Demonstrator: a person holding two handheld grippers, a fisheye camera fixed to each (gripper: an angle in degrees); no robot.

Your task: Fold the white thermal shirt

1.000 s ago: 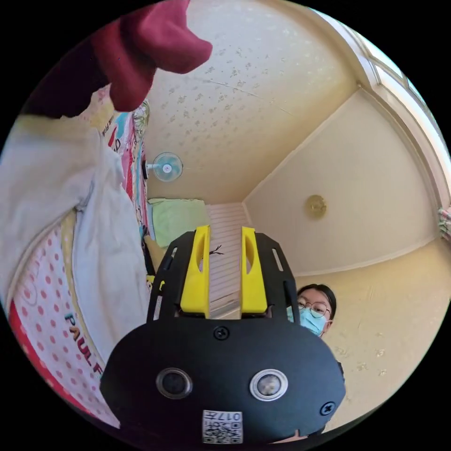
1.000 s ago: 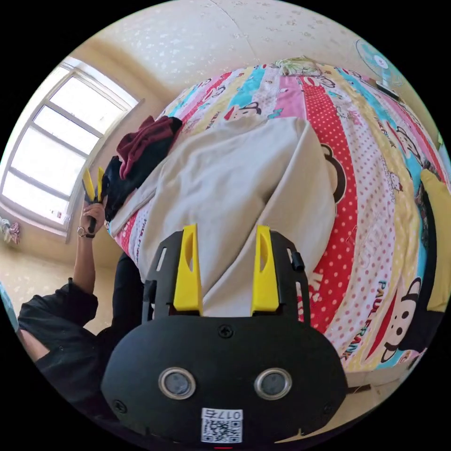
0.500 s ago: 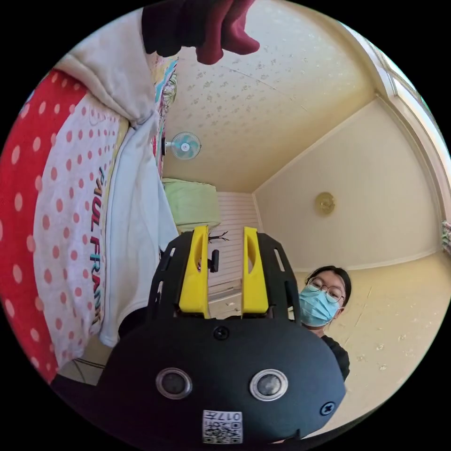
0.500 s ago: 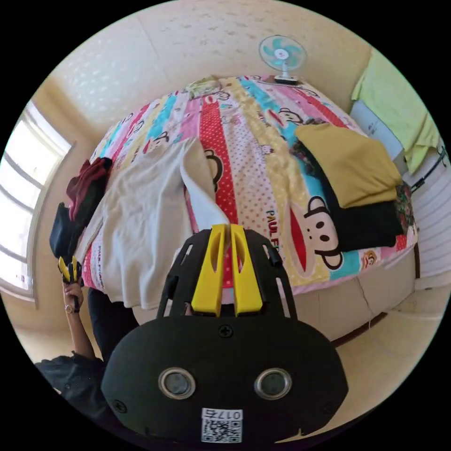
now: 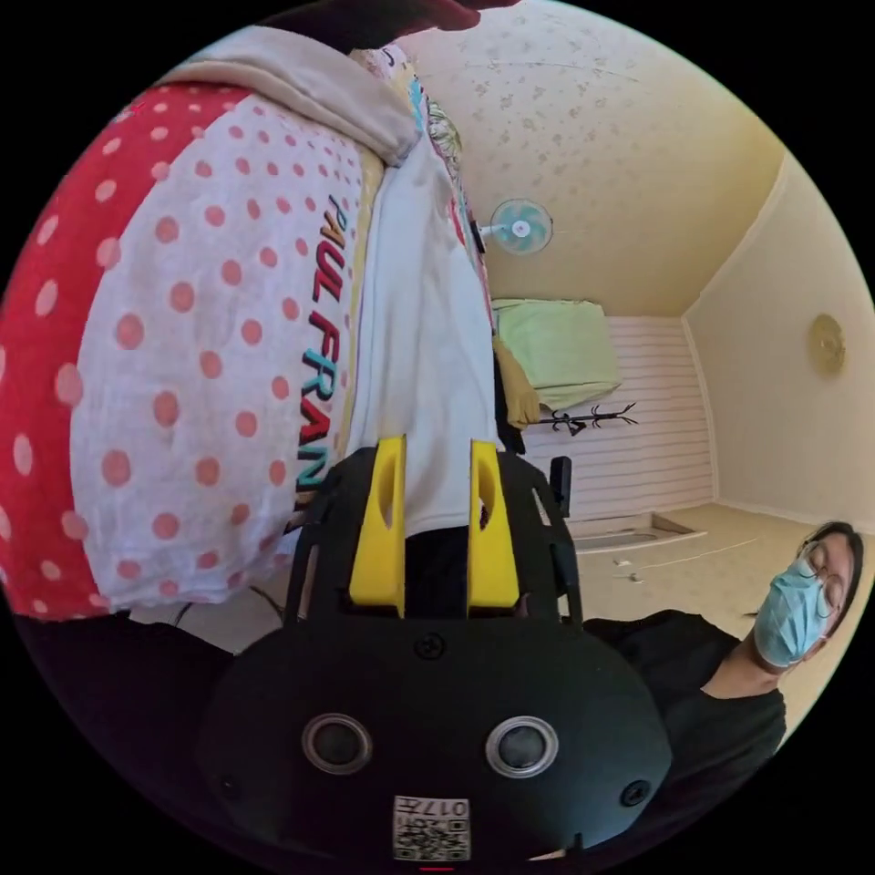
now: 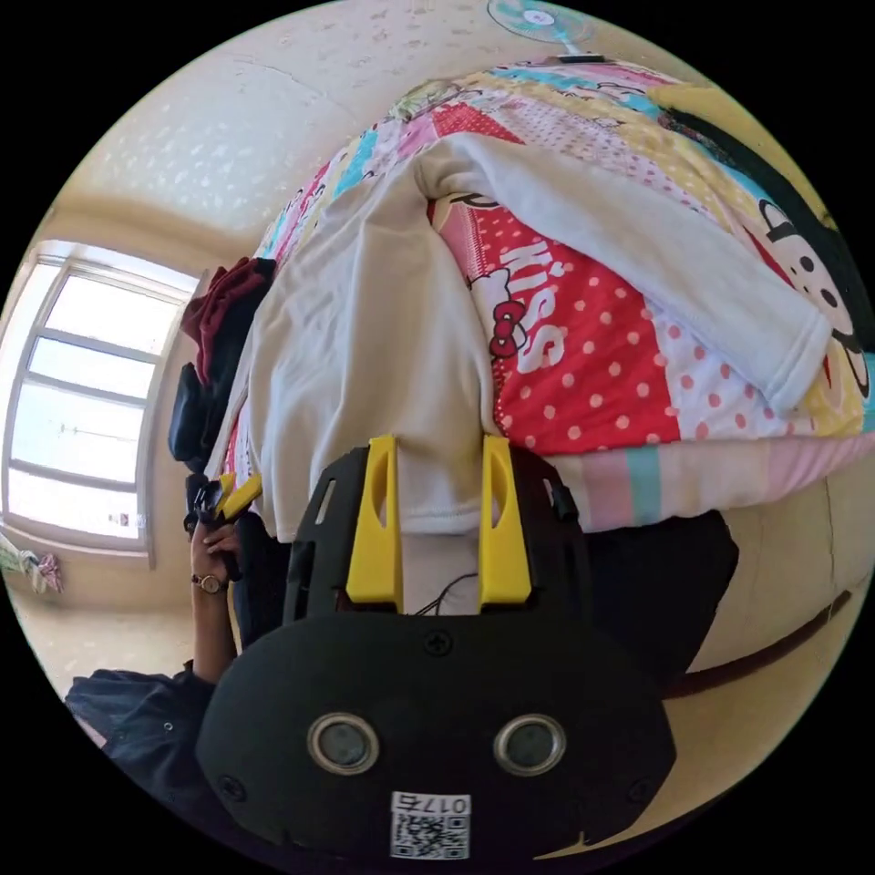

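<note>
White fabric of the thermal shirt (image 6: 365,310) lies spread on the bed (image 6: 583,365), which has a colourful cover with dots and cartoon figures. The body of the shirt hangs with its hem over the edge of the bed, and one long sleeve (image 6: 656,246) stretches from the shirt across the red dotted part of the cover toward the bed's far side, its cuff near the edge. The right gripper (image 6: 437,456) is at the hem of the shirt with its yellow jaws spread apart; the hem lies behind the gap and the jaws do not press on it. In the left gripper view, the left gripper (image 5: 436,456) also has its jaws spread, just before the lower edge of the white cloth (image 5: 419,346) at the bed's edge, and nothing is pinched. Beside the shirt, toward the window (image 6: 82,401), a pile of dark and maroon clothes (image 6: 214,337) rests on the bed. A fan (image 5: 519,226) stands behind the bed. A person in a dark top (image 5: 720,693) is beside the bed.
</note>
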